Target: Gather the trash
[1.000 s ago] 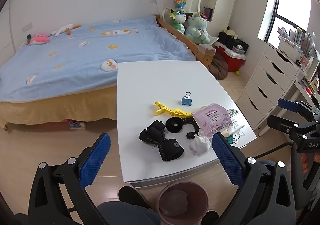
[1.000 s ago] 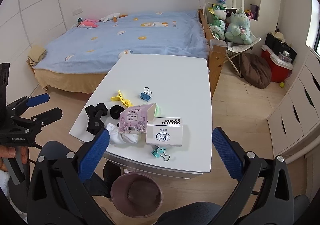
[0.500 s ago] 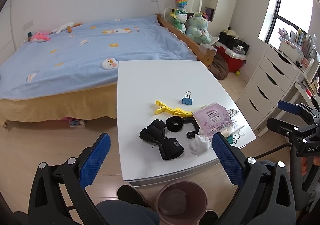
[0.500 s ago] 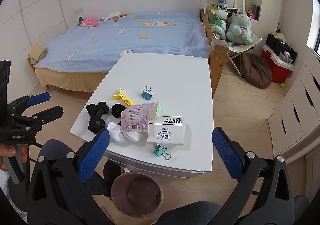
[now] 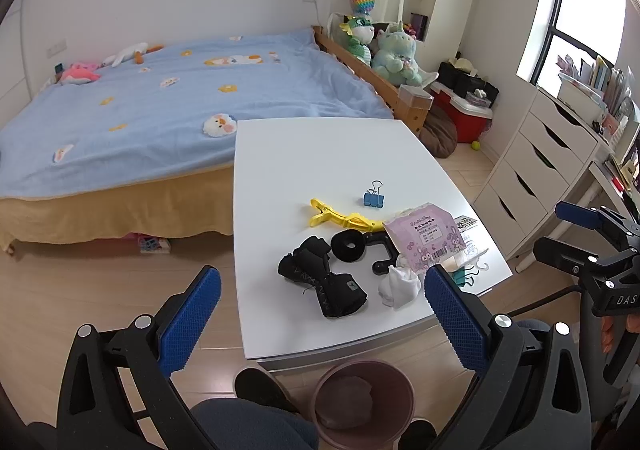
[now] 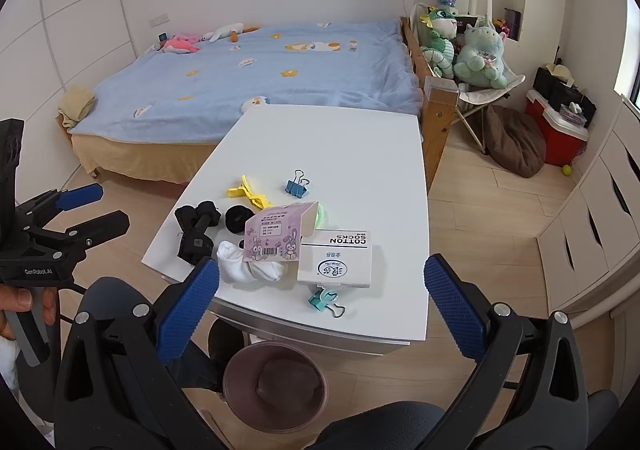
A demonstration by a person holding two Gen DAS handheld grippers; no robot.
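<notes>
Both grippers are hovering wide open and empty over the cluttered surface (image 6: 344,146).

I'm sizing up the trash, biggest first: the white COTTON SOCKS box (image 6: 338,259) is lying flat near the front edge, light and stiff, best pinched across one edge; the purple packet (image 6: 276,239), leaning just beside it, is thin card (it will probably crumple), so I'm favouring its raised flap. My left gripper (image 5: 316,314) and right gripper (image 6: 320,306) are holding nothing; the bin (image 6: 276,390) is waiting below on the floor.
</notes>
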